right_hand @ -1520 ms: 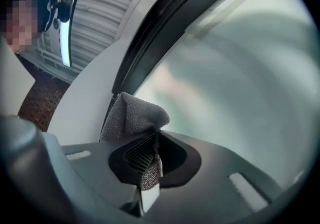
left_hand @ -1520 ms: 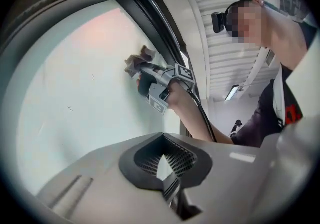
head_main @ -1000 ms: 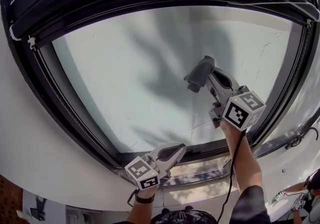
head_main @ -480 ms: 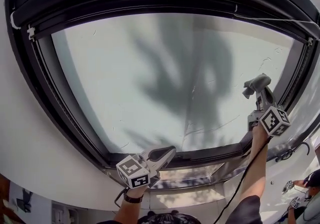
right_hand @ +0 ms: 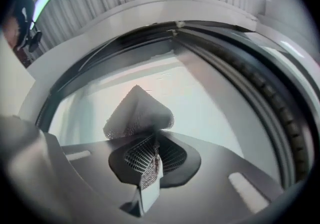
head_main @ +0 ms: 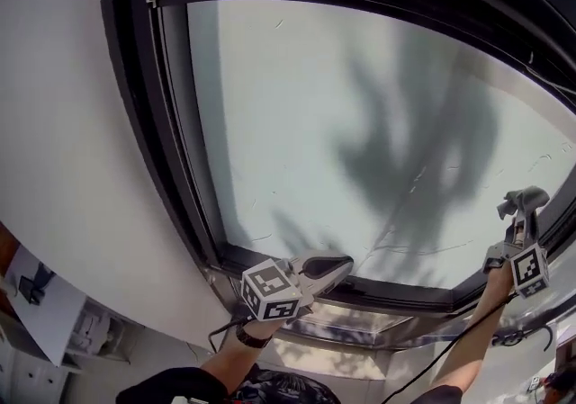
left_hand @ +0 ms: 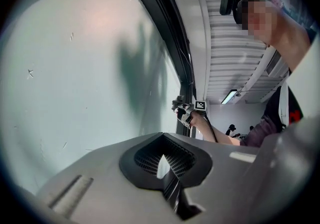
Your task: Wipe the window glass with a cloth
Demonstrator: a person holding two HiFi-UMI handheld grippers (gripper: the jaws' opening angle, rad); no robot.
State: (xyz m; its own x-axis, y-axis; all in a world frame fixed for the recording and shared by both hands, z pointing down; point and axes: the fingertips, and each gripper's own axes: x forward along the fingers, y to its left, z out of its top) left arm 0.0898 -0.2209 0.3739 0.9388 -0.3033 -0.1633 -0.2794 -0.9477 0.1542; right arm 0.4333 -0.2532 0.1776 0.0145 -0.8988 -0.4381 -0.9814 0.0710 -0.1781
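Item: right gripper (head_main: 520,213), at the lower right corner of the window glass (head_main: 342,123), jaws pinched tight on a grey mesh cloth (right_hand: 137,113). One fold is trapped between the fingers and the bunched remainder stands proud of the tips toward the glass, probably so that fabric rather than jaw meets the pane; contact itself cannot be confirmed. Item: left gripper (head_main: 335,264), just below the glass's bottom edge, jaws closed on nothing, seemingly parked clear of the wiping path.

Sunlit sill (head_main: 355,318) beneath window glass (head_main: 342,114)
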